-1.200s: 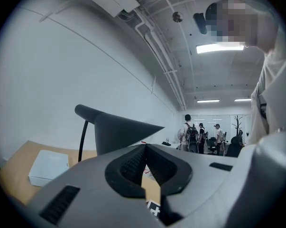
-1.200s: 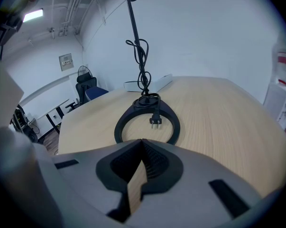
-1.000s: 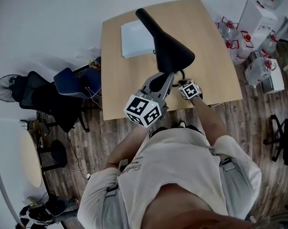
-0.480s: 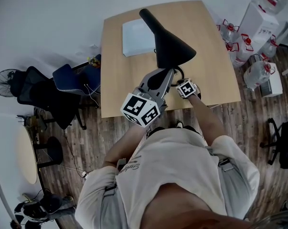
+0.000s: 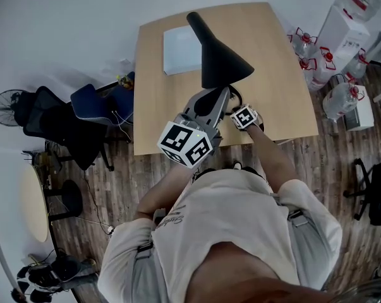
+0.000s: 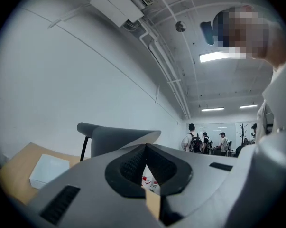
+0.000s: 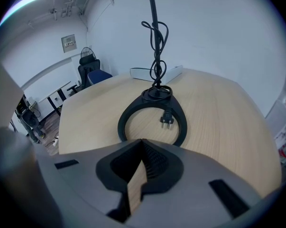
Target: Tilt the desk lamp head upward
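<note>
- Left tongs: closed, pad tips meeting, nothing held between them. They are raised off the desk and aimed at the lamp head's underside.
- Right tongs: closed and empty, held low over the desk, with tips just short of the lamp base's near edge.
- Lamp base: a black open ring lying flat on the desk. The loose plug lies inside the ring (so the lamp is not plugged in). The cord is wound round the stem.
- Lamp head: a black cone above the base, its wide mouth towards the person and its narrow end pointing away. The left tongs sit just under its rim, but no view settles whether they touch it.
- White flat box: lies on the far part of the desk, well apart from the lamp.
- Beyond the desk: chairs on one side and water bottles on the other.
- Risks:
  - Closed tips pushing on a smooth sloped shade may skid off it.
  - A stiff hinge could lift or tip the light ring base unless the right tongs press it down.
- What each view adds:
  - Only the right gripper view shows the ring, plug and cord, which the cone covers in the head view.
  - Only the left gripper view shows the shade's rim next to the pad tips.
  - Only the head view places both tongs against the whole lamp.
</note>
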### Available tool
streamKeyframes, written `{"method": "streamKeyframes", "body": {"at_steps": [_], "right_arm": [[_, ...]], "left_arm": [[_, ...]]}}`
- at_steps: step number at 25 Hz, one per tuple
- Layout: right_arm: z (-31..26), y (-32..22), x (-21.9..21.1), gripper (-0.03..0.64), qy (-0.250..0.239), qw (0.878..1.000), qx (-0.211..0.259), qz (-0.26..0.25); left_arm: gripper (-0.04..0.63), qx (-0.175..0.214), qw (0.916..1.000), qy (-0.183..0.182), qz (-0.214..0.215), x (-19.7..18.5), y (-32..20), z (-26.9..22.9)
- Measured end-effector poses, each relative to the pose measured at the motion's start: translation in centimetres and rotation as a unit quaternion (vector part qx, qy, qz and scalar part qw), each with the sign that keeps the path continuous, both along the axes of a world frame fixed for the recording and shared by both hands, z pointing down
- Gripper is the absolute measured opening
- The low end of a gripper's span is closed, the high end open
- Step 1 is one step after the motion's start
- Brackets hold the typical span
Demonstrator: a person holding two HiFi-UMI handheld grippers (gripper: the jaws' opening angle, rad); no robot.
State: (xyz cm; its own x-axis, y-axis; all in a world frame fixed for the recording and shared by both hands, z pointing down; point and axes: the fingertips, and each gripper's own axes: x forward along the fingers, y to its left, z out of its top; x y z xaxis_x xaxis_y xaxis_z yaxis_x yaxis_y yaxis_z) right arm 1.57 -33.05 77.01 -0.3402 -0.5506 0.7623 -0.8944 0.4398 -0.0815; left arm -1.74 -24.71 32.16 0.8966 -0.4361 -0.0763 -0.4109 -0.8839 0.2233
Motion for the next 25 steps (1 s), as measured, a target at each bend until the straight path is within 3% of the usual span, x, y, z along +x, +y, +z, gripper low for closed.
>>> {"method": "streamKeyframes", "body": {"at_steps": [3, 8, 21, 25], "right_arm": [[-0.3, -0.1, -0.1, -0.006, 0.019, 1.000, 0.009, -0.013], [-0.3, -0.5, 0.0, -0.006, 0.018, 1.000, 0.010, -0.013], [-0.1, 0.1, -1.7, -0.007, 0.000, 1.000, 0.002, -0.012], [0.0, 0.1, -1.5, -0.006, -0.006, 1.000, -0.001, -0.004]], "left_arm": [[0.015, 0.012, 0.9999, 0.004, -0.006, 0.1, 0.1, -0.6], [0.015, 0.076, 0.9970, -0.009, -0.013, 0.1, 0.2, -3.0], [0.015, 0.057, 0.9982, 0.005, -0.018, -0.2, -0.4, -4.5], [0.015, 0.073, 0.9971, 0.012, -0.020, -0.2, -0.6, -5.8]]}}
